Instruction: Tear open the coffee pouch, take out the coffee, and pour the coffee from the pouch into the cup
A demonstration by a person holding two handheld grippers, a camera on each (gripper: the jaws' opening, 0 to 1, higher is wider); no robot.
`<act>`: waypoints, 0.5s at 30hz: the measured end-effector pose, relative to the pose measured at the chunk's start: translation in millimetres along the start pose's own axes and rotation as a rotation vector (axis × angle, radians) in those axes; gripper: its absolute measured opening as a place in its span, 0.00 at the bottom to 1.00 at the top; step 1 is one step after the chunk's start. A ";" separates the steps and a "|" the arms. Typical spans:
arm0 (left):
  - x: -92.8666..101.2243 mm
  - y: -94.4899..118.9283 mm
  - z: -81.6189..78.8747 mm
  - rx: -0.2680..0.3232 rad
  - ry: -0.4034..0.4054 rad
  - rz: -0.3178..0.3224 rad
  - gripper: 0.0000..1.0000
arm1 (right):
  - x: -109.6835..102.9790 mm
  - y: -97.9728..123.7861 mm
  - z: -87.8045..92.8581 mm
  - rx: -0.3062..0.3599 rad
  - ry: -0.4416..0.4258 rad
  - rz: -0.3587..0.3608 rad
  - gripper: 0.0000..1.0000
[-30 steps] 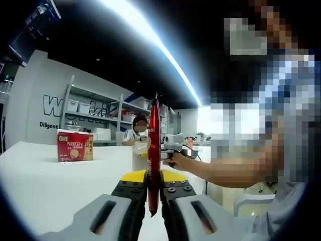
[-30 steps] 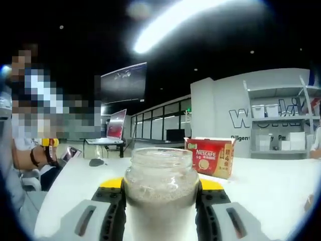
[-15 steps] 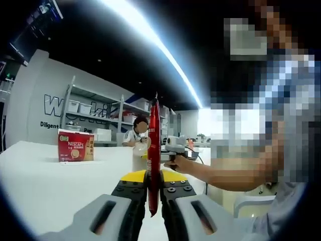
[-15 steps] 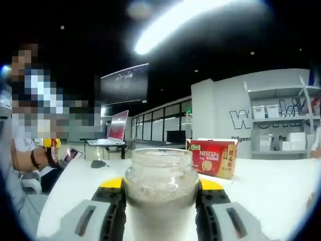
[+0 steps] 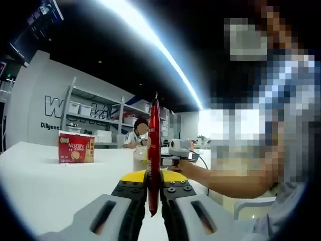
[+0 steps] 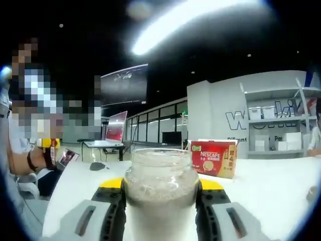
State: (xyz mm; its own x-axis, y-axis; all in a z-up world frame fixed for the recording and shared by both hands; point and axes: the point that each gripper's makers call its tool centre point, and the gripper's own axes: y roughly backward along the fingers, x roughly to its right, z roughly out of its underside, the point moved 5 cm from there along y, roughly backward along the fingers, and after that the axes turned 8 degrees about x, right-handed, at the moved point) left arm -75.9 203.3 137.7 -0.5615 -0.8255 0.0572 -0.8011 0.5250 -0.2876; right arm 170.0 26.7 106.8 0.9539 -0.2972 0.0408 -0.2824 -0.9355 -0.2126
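On the white table [image 5: 45, 186], a red NESCAFE box [image 5: 75, 148]; left jaws pinch the red coffee pouch [image 5: 153, 150], right jaws clamp the glass jar [image 6: 160, 196].

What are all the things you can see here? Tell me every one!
Coffee pouch: one, red, upright, pinched edge-on in the left tongs.
Glass jar: one, clear, powdery inside, held in the right tongs.
Nescafe box: one, red, on the white table.
Laptop: one, open, on a far desk.
Shelves: one unit, grey, with white bins, by the wall.
Left tongs: grey and black, shut on the pouch.
Right tongs: grey and black, shut on the jar.
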 end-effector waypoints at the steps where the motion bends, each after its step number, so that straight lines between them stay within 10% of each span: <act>1: -0.1 0.1 -0.2 -0.002 -0.002 -0.003 0.12 | -1.9 -0.2 0.1 -0.001 0.000 0.001 0.54; 15: -1.3 4.2 0.0 0.005 0.024 -0.007 0.12 | -35.8 -3.3 -0.2 0.007 0.005 0.029 0.54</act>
State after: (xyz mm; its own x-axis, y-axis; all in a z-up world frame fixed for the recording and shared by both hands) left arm -78.5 206.7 136.4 -0.5610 -0.8237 0.0821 -0.8038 0.5184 -0.2919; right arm 136.7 40.4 106.3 0.9447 -0.3255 0.0390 -0.3096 -0.9249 -0.2205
